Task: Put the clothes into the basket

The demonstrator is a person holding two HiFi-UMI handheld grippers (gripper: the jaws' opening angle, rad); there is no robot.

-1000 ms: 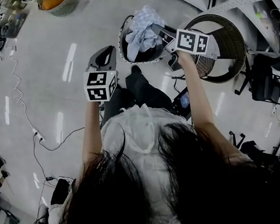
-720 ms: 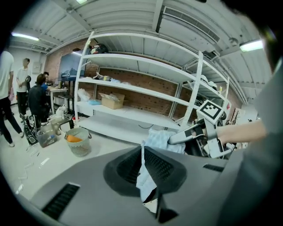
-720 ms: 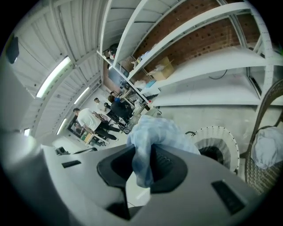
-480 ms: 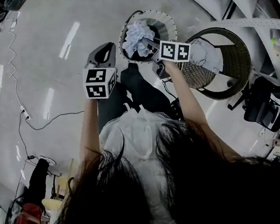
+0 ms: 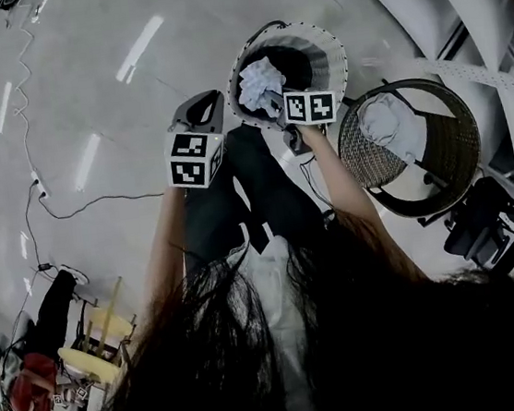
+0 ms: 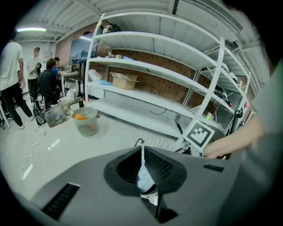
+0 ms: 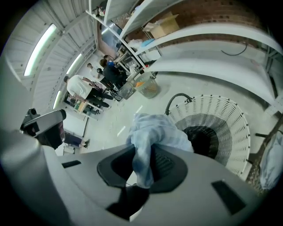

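A crumpled light blue cloth [image 5: 261,83] hangs over the mouth of the white slatted basket [image 5: 332,44] on the floor. My right gripper [image 5: 278,104] is shut on this cloth [image 7: 148,137], which bunches up between the jaws [image 7: 143,159] just left of the basket [image 7: 221,128]. My left gripper [image 5: 201,109] hovers to the left of the basket, apart from the cloth. Its jaws [image 6: 142,154] stand together with only a pale sliver showing between them. The white basket [image 6: 157,143] peeks out just beyond them.
A dark wicker basket [image 5: 447,121] with a pale garment [image 5: 392,127] stands right of the white one. Cables [image 5: 42,198] trail over the floor at left. A small basket with orange contents [image 6: 85,121], white shelving [image 6: 150,70] and people [image 6: 11,84] are farther off.
Both grippers have come down. The right one has carried the blue cloth lower, to the mouth of the white basket. The left one has stayed beside it.
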